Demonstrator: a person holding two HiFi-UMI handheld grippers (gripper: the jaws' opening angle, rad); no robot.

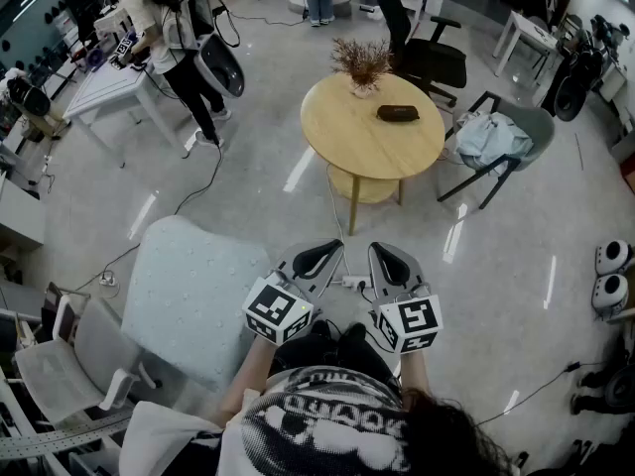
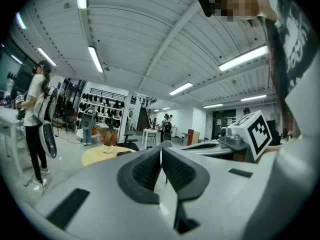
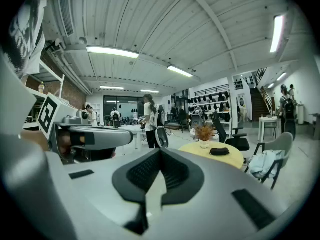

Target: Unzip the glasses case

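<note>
While the person stands well back from the round wooden surface (image 1: 342,137), both tools are held close to the body, side by side and pointing roughly toward it. This looks like a ready stance before any approach, since the unzipping has not begun. The left gripper (image 1: 325,254) has its jaws pressed together with nothing between them, and the right gripper (image 1: 387,258) is likewise closed and empty. The glasses case (image 1: 397,113) lies flat on the far right part of that surface, well apart from both grippers and near a small pot of dried plant (image 1: 361,64). It is 1 dark, low, oblong case with rounded ends. Its zipper is too small to make out, so whether it is fully zipped cannot be told, though the case looks closed. A grey chair (image 1: 526,127) draped with pale cloth stands just beside the surface.
</note>
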